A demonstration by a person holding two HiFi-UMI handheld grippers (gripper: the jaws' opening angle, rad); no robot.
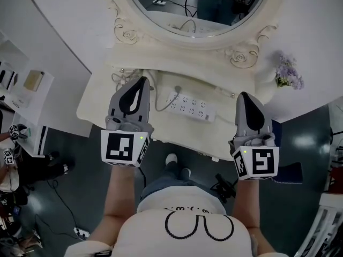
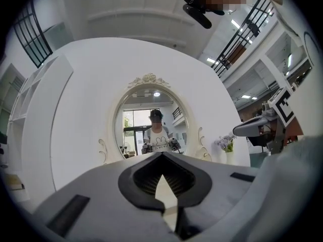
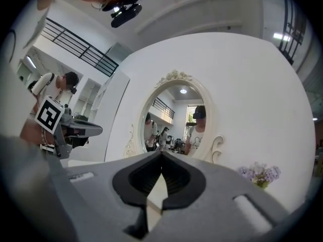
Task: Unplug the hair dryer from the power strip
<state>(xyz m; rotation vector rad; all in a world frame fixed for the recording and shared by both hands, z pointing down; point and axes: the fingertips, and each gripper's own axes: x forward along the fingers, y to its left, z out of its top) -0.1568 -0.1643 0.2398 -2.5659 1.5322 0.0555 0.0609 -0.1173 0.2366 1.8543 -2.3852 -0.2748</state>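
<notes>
Head view: the white power strip [image 1: 191, 107] lay on the vanity table [image 1: 96, 110], between the 2 grippers. The left gripper [image 1: 141, 81] and right gripper [image 1: 244, 96] hovered beside it, each clenched on nothing.

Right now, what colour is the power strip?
The power strip is white; the head view shows it best.

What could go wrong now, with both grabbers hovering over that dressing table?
The power strip lies loose on the table; tugging a plug one-handed might drag it toward the front edge. The left gripper and right gripper are both shut and empty, so they could shove rather than grasp. The purple flowers near the right gripper might get knocked.
</notes>
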